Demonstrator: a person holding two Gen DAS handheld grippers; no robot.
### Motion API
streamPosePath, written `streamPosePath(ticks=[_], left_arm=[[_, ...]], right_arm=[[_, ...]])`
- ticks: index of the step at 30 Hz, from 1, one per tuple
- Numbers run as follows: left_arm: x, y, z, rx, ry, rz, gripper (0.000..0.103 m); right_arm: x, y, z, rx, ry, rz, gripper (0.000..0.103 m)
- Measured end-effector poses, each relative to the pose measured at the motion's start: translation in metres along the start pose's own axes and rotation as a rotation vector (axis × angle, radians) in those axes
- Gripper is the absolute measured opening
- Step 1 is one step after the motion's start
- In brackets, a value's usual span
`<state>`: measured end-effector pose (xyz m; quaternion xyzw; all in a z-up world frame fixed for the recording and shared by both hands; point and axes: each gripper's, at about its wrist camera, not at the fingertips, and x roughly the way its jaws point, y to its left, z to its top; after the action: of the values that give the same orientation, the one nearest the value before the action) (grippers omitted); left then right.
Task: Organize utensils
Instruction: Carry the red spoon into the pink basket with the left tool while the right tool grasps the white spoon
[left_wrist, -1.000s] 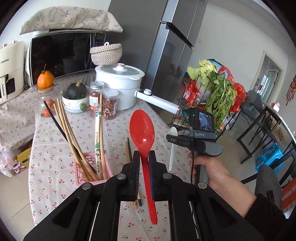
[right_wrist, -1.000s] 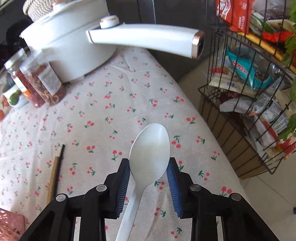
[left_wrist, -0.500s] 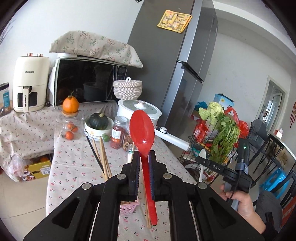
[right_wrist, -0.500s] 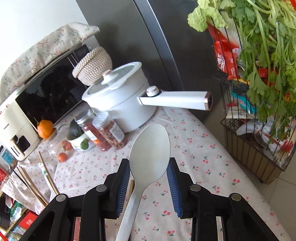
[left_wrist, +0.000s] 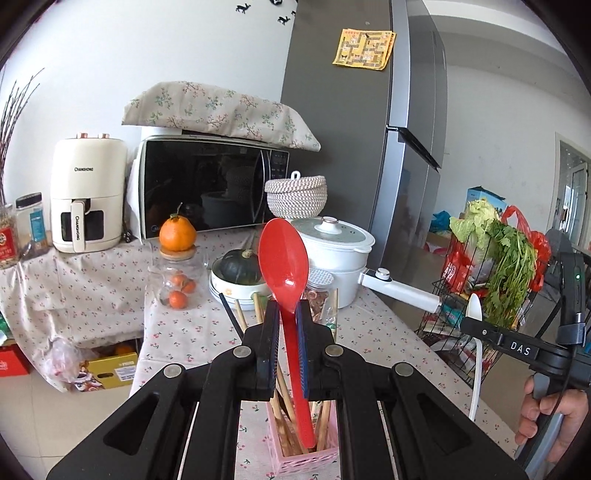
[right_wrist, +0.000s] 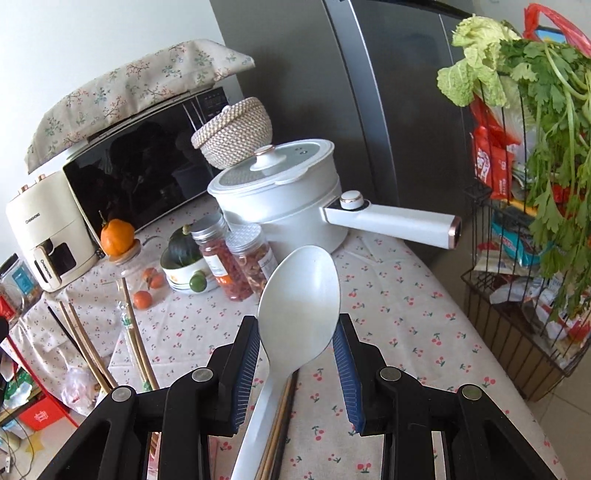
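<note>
Your left gripper (left_wrist: 287, 325) is clamped on the red spoon (left_wrist: 284, 266), bowl up, its handle end down inside the pink holder (left_wrist: 308, 458) among the chopsticks (left_wrist: 282, 398) on the cherry-print tablecloth (left_wrist: 173, 325). To the right, your right gripper (right_wrist: 295, 350) pinches the white spoon (right_wrist: 299, 306) by its bowl, above loose chopsticks (right_wrist: 279, 424) and in front of the white pot (right_wrist: 280, 199).

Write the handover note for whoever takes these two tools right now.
Left tool: shut on the red spoon, bowl up, handle end hanging at the mouth of the pink holder.
Right tool: shut on the white spoon, above the table.
Done: several chopsticks stand in the holder.
Left: both spoons go in; loose chopsticks lie on the cherry-print tablecloth.
</note>
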<state>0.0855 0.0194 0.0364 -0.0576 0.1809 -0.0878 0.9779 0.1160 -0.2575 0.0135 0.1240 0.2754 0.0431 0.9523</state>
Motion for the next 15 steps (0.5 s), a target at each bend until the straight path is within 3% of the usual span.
streamPosePath(ticks=[7, 12, 13, 15], left_arm=[[0.031, -0.001, -0.016, 0.01, 0.068, -0.02, 0.009], [0.053, 0.0, -0.028, -0.006, 0.226, -0.009, 0.011], [0.053, 0.001, -0.027, -0.021, 0.249, -0.008, 0.015], [0.05, 0.004, -0.026, -0.051, 0.287, -0.006, 0.034]], right_arm=[[-0.003, 0.013, -0.003, -0.058, -0.033, -0.001, 0.037], [-0.005, 0.021, -0.005, -0.087, -0.06, 0.01, 0.037], [-0.005, 0.023, -0.005, -0.093, -0.067, 0.011, 0.037], [-0.006, 0.027, -0.005, -0.104, -0.077, 0.012, 0.037]])
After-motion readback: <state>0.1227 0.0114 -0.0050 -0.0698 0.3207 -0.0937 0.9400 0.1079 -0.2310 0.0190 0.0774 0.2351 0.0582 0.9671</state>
